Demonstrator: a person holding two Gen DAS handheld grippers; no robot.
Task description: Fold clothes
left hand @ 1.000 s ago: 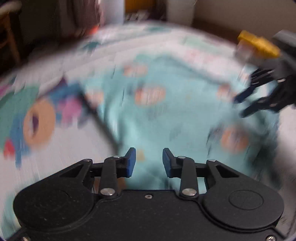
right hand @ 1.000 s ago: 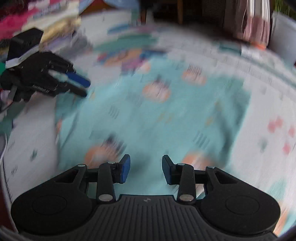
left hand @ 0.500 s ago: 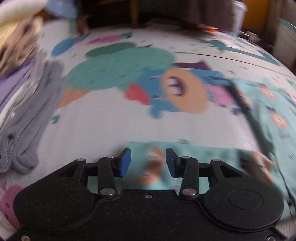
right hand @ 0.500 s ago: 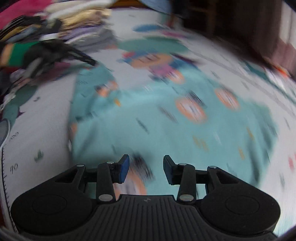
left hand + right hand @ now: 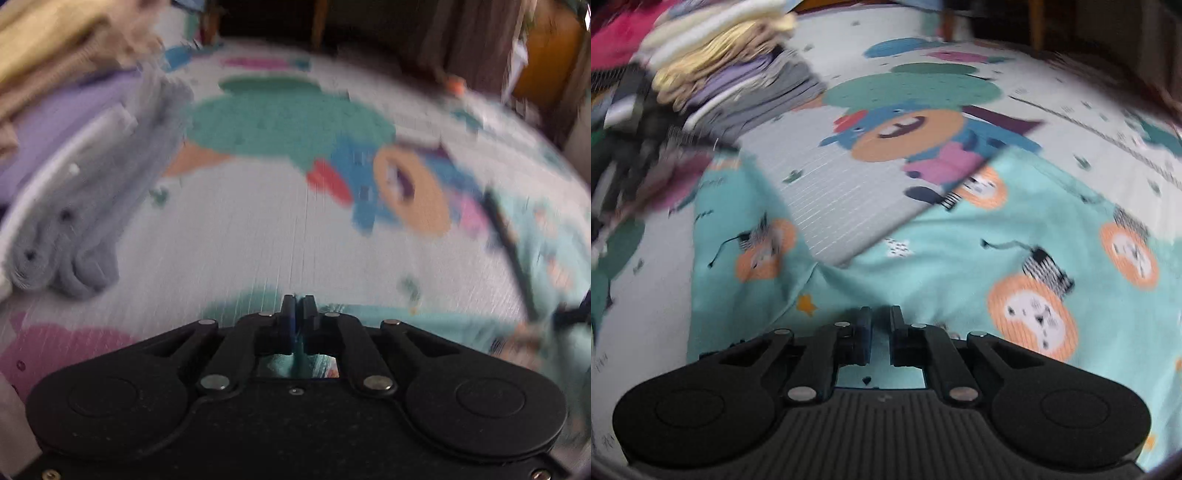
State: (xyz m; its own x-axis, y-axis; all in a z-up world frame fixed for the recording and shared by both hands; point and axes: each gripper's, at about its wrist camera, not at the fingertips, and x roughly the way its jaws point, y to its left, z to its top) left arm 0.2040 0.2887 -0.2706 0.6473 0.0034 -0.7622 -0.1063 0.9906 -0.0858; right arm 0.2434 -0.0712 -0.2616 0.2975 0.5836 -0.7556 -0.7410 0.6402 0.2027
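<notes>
A teal garment printed with orange lions [image 5: 1027, 258] lies spread on a cartoon play mat [image 5: 849, 192]. In the left wrist view its sleeve edge [image 5: 443, 325] runs along the mat just in front of the fingers. My left gripper [image 5: 297, 306] is shut on the teal fabric, which shows pinched between the jaws. My right gripper [image 5: 879, 325] sits on the garment's near edge with its jaws nearly closed, a narrow gap between them; teal cloth shows beneath. The other gripper shows blurred at the left of the right wrist view [image 5: 646, 166].
A pile of folded clothes, grey, purple and yellow [image 5: 74, 147], stands at the mat's left; it also shows in the right wrist view [image 5: 731, 74]. Dark furniture and chair legs [image 5: 317, 22] stand beyond the mat's far edge.
Both grippers went from open above the garment to closed down at its edge. The left one swung to the sleeve end and pinched it. The right one lowered onto the near edge.
</notes>
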